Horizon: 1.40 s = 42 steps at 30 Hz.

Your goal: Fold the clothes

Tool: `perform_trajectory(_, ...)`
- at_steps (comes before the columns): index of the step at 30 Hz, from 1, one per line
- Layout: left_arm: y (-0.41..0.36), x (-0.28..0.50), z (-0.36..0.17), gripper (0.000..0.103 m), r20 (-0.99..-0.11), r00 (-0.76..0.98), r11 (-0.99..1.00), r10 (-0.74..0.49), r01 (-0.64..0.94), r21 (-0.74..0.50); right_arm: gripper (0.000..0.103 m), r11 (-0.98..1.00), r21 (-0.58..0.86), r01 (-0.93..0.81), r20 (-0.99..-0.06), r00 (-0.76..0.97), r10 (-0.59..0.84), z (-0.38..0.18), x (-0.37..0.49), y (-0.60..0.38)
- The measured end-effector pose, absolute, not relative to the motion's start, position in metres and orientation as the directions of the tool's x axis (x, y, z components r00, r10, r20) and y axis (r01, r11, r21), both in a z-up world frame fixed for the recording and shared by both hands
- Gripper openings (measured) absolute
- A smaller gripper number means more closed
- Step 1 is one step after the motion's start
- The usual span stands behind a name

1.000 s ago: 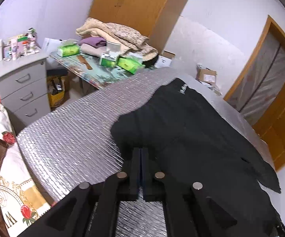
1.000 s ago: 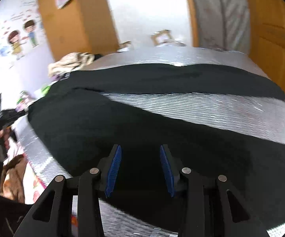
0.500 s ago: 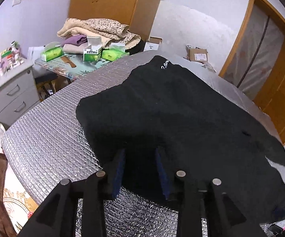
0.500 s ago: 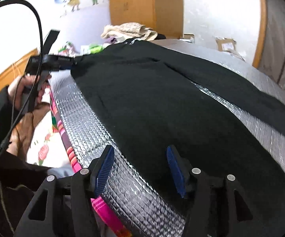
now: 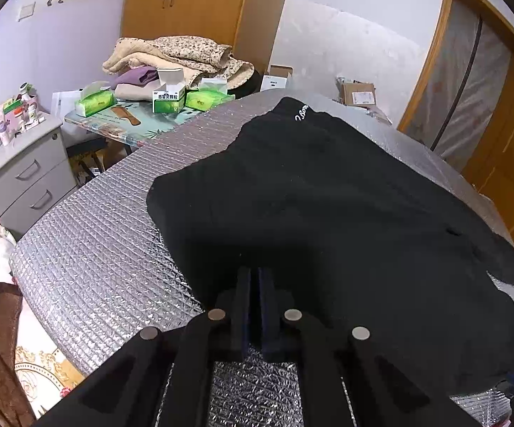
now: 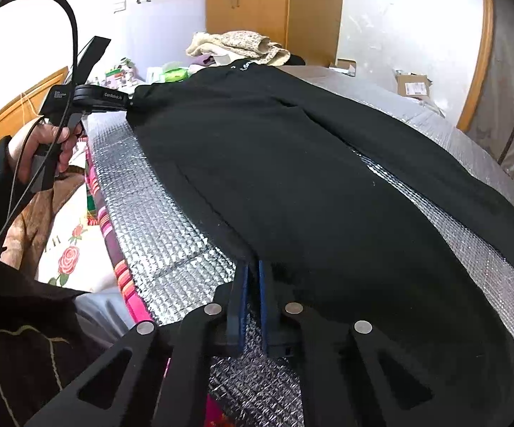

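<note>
Black trousers [image 5: 328, 213] lie spread lengthwise on a silver quilted mat [image 5: 96, 249], white lettering at the far waist. My left gripper [image 5: 252, 275] is at their near edge, jaws closing to a thin gap with black cloth pinched between the pads. In the right wrist view the trousers [image 6: 292, 178] run away from me, and the left gripper [image 6: 130, 103] holds their far left corner. My right gripper [image 6: 253, 267] is closing on the near hem edge of a trouser leg, whose cloth is nipped between the blue pads [image 6: 244, 284].
A person's hand [image 6: 40, 142] holds the left gripper's handle over a floral bedspread [image 6: 68, 256]. Beyond the mat stand a grey drawer cabinet [image 5: 25, 170], a side table with tissue boxes [image 5: 129, 121], piled blankets [image 5: 175, 53] and a wooden door [image 5: 499, 142].
The left jaws opened over the trouser edge, then closed on it. The right gripper swung to the near edge of the mat, jaws wide, then closed on the hem.
</note>
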<state>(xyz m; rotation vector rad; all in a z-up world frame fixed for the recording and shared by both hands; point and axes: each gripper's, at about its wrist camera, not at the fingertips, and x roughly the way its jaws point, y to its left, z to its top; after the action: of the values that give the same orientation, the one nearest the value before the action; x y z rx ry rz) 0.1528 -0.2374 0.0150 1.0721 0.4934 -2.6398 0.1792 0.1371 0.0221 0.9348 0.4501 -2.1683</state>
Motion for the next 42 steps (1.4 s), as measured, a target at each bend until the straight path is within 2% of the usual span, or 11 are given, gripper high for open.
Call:
perform_trajectory(8, -0.245, 0.177, 0.021, 0.004, -0.693, -0.715, -0.912, -0.094, 0.34, -0.228, 0.005, -0.617, -0.006, 0.787, -0.742, -0.418, -0.525, 0.021, 0.189, 0.142)
perform_trajectory(11, -0.247, 0.175, 0.016, 0.005, -0.713, -0.697, -0.91, -0.077, 0.341, -0.236, 0.013, -0.63, 0.021, 0.776, -0.74, -0.412, -0.532, 0.021, 0.183, 0.146)
perform_trajectory(13, -0.249, 0.177, 0.017, 0.005, -0.713, -0.697, -0.907, -0.071, 0.342, -0.244, 0.024, -0.633, 0.03, 0.773, -0.73, -0.416, -0.542, 0.025, 0.182, 0.15)
perform_trajectory(18, -0.252, 0.189, 0.041, 0.005, -0.664, -0.73, -0.901, -0.159, 0.382, -0.204, 0.027, -0.666, 0.079, 0.742, -0.674, -0.453, -0.584, 0.049, 0.177, 0.173)
perform_trajectory(27, -0.198, 0.136, 0.086, 0.008, -0.599, -0.8, -0.965, -0.037, 0.185, -0.187, 0.028, -0.806, 0.104, 0.582, -0.634, -0.586, -0.505, 0.09, 0.096, 0.195)
perform_trajectory(31, -0.175, 0.103, 0.116, 0.009, -0.564, -0.826, -0.979, 0.007, 0.109, -0.172, 0.031, -0.795, 0.067, 0.603, -0.599, -0.613, -0.515, 0.123, 0.063, 0.191)
perform_trajectory(33, -0.169, 0.089, 0.125, 0.014, -0.554, -0.832, -0.986, 0.024, 0.072, -0.151, 0.033, -0.783, 0.046, 0.62, -0.579, -0.622, -0.527, 0.137, 0.044, 0.189)
perform_trajectory(37, -0.162, 0.052, 0.103, 0.017, -0.619, -0.782, -0.982, 0.079, 0.044, -0.181, 0.036, -0.781, 0.036, 0.624, -0.621, -0.598, -0.506, 0.133, -0.006, 0.18)
perform_trajectory(42, -0.153, 0.031, 0.045, 0.017, -0.708, -0.697, -0.975, 0.11, 0.063, -0.213, 0.036, -0.789, -0.016, 0.614, -0.716, -0.558, -0.419, 0.087, -0.065, 0.163)
